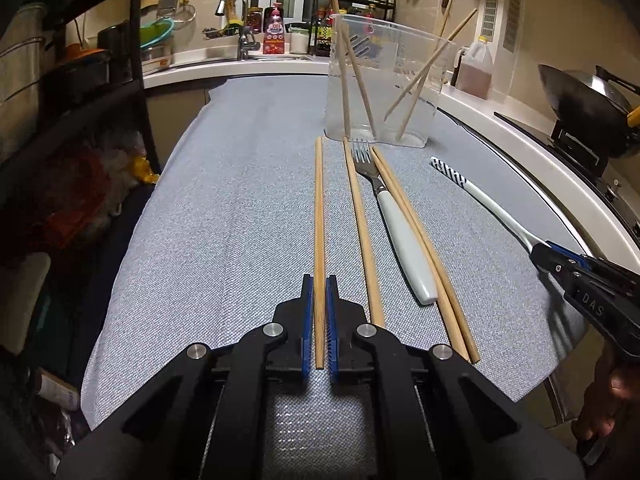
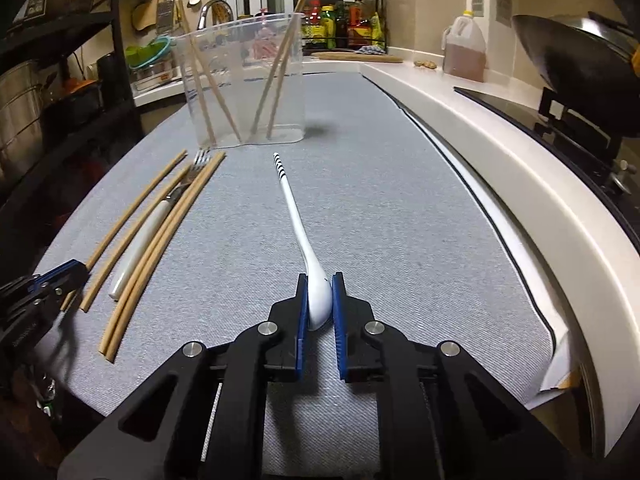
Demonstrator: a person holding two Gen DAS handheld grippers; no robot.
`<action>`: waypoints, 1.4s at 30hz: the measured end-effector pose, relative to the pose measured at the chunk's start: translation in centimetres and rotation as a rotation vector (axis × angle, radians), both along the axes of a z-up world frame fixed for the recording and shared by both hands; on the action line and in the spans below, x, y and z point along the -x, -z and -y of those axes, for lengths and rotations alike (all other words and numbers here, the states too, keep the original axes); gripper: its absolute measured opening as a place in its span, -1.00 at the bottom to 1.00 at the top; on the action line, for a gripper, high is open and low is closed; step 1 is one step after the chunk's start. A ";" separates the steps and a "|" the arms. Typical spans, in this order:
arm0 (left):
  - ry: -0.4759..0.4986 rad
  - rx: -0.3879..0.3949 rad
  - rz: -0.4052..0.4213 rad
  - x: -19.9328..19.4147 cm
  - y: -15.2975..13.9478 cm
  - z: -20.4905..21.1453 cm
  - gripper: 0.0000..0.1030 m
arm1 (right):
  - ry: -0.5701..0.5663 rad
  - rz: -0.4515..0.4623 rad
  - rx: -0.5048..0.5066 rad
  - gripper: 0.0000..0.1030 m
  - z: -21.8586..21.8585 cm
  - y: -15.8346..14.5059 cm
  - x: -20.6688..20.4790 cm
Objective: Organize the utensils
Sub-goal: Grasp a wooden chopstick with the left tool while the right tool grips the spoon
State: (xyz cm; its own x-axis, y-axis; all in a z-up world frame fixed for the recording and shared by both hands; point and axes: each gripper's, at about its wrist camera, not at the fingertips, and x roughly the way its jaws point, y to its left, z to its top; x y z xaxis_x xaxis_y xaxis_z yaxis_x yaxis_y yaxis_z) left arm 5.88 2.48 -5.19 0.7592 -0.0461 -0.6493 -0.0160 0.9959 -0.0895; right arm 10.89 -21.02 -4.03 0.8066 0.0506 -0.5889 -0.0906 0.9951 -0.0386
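Observation:
My left gripper [image 1: 319, 280] is shut on the near end of a wooden chopstick [image 1: 319, 216] that lies on the grey cloth [image 1: 224, 216]. To its right lie another chopstick [image 1: 362, 224], a white-handled fork [image 1: 396, 224] and a pair of chopsticks [image 1: 424, 248]. My right gripper [image 2: 320, 278] is shut on the bowl of a white spoon [image 2: 298, 228] with a black-striped handle tip; it also shows in the left wrist view [image 1: 480, 196]. A clear plastic container [image 1: 384, 80] stands behind with several chopsticks inside; it also shows in the right wrist view [image 2: 244, 80].
A white counter edge [image 2: 500, 152] runs along the right with a wok [image 2: 580, 64] on a stove and an oil jug [image 2: 464, 50]. A sink with faucet [image 1: 240, 20] and a spice rack [image 2: 344, 20] are at the back. Dark shelving [image 1: 80, 80] stands left.

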 end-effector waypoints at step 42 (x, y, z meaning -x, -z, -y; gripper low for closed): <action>-0.017 -0.080 0.054 0.4 0.2 1.5 -0.87 | -0.078 0.009 -0.002 -0.74 -0.9 0.4 0.4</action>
State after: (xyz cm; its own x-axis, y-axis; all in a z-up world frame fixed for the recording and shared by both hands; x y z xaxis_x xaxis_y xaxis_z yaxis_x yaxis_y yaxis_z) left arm 5.53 1.01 -5.37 0.7933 0.0178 -0.6085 -0.0306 0.9995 -0.0107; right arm 10.44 -20.15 -4.38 0.8053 0.1145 -0.5817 -0.1676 0.9851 -0.0380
